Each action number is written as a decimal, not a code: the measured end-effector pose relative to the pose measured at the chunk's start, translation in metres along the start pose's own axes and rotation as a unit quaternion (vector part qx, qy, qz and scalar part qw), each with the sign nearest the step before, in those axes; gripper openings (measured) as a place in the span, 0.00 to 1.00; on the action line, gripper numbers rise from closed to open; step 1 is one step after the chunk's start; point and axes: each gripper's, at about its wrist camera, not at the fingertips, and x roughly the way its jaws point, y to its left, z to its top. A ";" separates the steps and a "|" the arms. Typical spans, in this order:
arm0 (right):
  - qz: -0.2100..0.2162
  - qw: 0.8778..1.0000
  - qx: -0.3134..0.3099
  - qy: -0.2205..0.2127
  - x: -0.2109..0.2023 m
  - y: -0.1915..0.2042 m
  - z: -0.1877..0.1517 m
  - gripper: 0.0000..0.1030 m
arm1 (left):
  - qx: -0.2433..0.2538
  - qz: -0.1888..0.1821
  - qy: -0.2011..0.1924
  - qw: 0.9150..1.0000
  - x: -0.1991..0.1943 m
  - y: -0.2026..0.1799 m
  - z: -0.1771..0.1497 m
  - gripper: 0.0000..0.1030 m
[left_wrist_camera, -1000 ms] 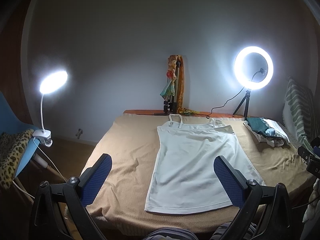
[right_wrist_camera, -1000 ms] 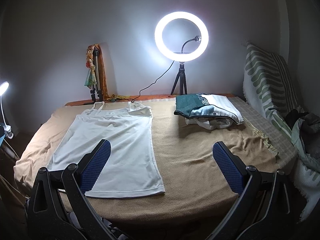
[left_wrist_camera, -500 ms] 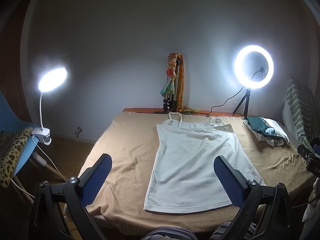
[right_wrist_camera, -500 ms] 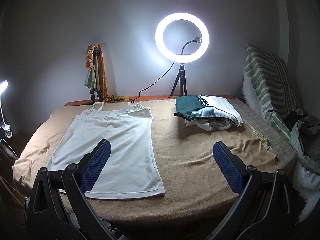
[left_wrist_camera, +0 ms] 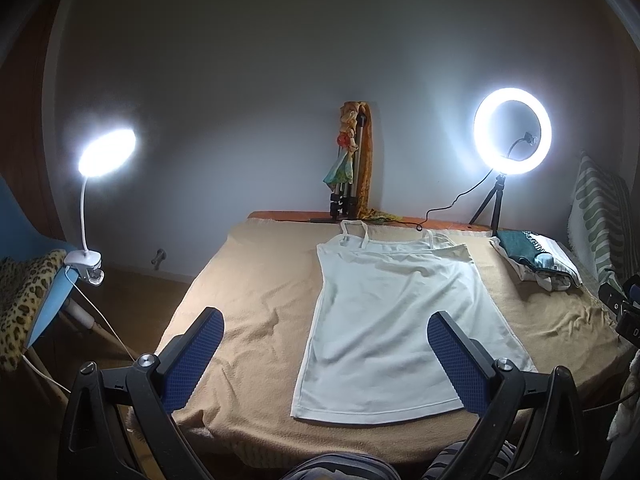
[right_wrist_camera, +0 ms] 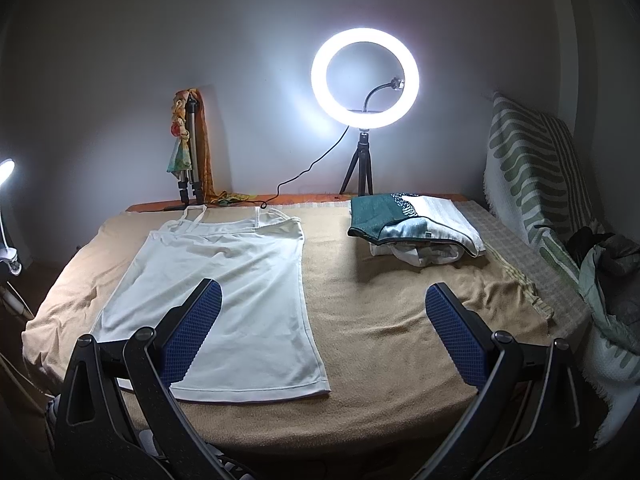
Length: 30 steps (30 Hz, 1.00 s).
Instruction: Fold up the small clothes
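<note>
1. Almost nothing has moved since a second ago: my view from the left has only drifted a touch, and the top lies where it lay.
2. The bed (right_wrist_camera: 400, 320), under a tan blanket, carries everything.
3. The white strappy top (right_wrist_camera: 224, 288) lies flat on the bed's left half, straps toward the wall, hem toward me, not yet folded.
4. A pile of folded clothes (right_wrist_camera: 412, 224) sits at the far right of the bed, well apart from the top.
5. A ring light (right_wrist_camera: 365, 76) stands behind the pile; a clip lamp (left_wrist_camera: 106, 152) glows off to the left.
6. My left hand-held gripper (left_wrist_camera: 326, 344) hangs over the near edge, jaws wide apart, holding nothing.
7. My right hand-held gripper (right_wrist_camera: 324, 316) is likewise wide apart and empty, beside the top's right edge.
8. I judge the first fold is about to start. Next I should lower both, pinch one side edge near hem and strap, and carry it across evenly so the thin cloth does not bunch.
</note>
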 end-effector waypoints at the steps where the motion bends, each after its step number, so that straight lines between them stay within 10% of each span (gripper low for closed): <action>1: 0.000 1.000 0.000 0.000 0.000 0.000 0.000 1.00 | 0.000 0.000 0.001 1.000 0.001 0.000 0.000 1.00; 22: 0.006 1.000 -0.014 -0.002 0.016 0.014 0.010 1.00 | -0.008 -0.005 0.024 1.000 0.017 0.012 -0.008 1.00; 30: 0.071 0.997 -0.031 0.007 0.050 0.035 0.028 1.00 | -0.028 -0.026 0.046 0.998 0.038 0.037 -0.023 0.91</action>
